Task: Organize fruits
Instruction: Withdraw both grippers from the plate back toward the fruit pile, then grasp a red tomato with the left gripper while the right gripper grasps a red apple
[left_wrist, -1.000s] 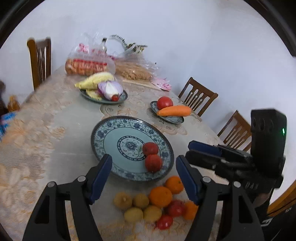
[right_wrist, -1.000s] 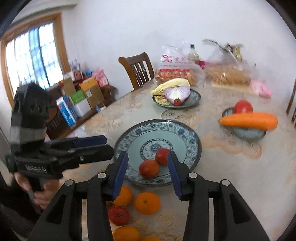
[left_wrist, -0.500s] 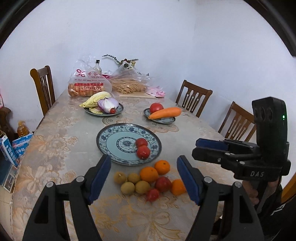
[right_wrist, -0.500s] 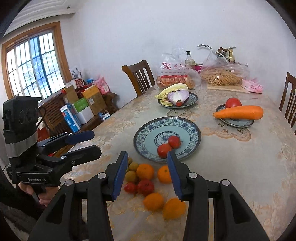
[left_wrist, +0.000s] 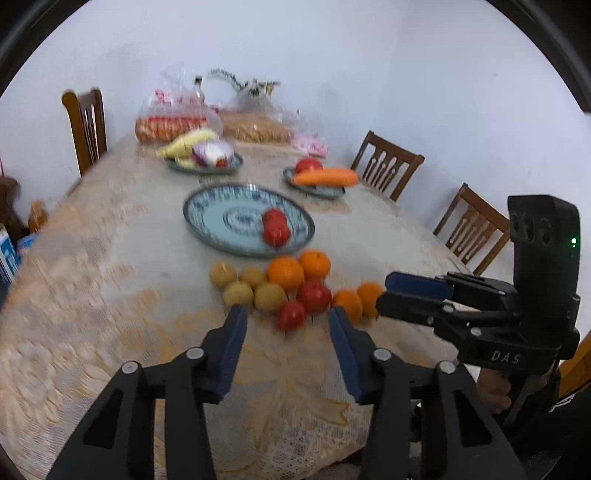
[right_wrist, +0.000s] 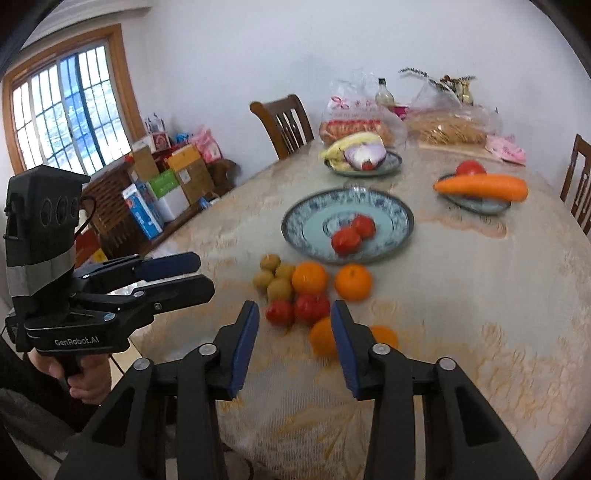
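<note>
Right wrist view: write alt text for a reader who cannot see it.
The right tool hangs open and empty above a cluster of loose fruit near the front edge of a lace-covered table. Behind the cluster, a blue patterned plate holds two red fruits; the left tool juts in from the left, empty too.

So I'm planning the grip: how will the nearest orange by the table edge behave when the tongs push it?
The nearest orange looks round and smooth, so it will likely roll. It sits near the table edge, so it might fall off.

2 tomatoes (left_wrist: 275, 226) on the big plate (left_wrist: 207, 210), loose fruit pile (left_wrist: 286, 286) just before it
</note>
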